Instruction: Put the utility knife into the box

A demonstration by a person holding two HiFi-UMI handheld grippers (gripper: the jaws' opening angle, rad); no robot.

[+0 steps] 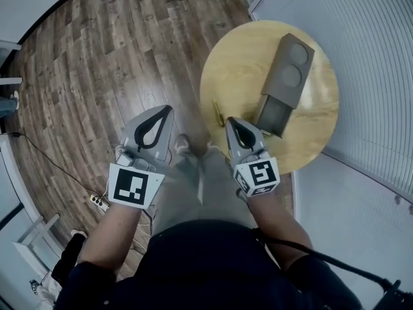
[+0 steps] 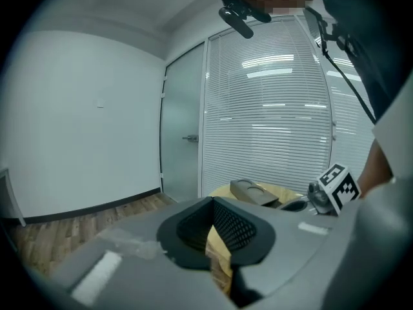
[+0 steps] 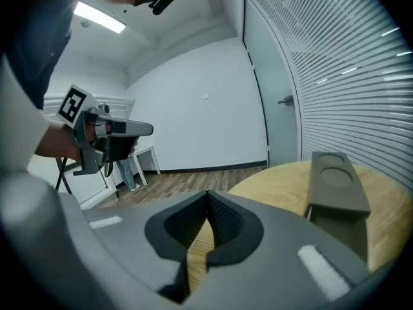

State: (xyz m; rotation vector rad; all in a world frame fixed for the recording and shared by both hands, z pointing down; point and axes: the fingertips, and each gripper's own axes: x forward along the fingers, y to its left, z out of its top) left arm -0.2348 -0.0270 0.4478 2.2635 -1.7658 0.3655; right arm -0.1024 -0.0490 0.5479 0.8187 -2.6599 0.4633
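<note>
- The slim, olive-brass utility knife (image 1: 219,113) is lying on the round, pale wooden table (image 1: 232,57). It is close to the table's left edge in the head view and is pointing roughly along that edge.
- The knife is lying outside the long grey-brown cardboard box (image 1: 284,86), just to its left and apart from it.
- The box is resting flat near the middle of the table. Its lid (image 1: 290,66), which has two round recesses, is sitting slid back, so the inner tray is showing open at the near end (image 1: 273,113).
- In the right gripper view the box (image 3: 335,183) is showing to the right, with the table top (image 3: 277,186) spreading in front of the jaws.
- The grey right gripper (image 1: 230,121) is hovering over the table's near edge, just below the knife and not touching it. Its jaws are pressing together with nothing between them (image 3: 207,193).
- The grey left gripper (image 1: 168,108) is hanging over the dark wood-plank floor (image 1: 97,63), well left of the table. Its jaws are likewise closed and empty (image 2: 211,199).
- Each gripper is carrying a black-and-white marker cube (image 1: 132,186) at the wrist end.
- A white power strip (image 1: 98,203) is lying on the floor at the lower left.
- White slatted blinds (image 1: 381,57) are running along the wall to the right of the table.
</note>
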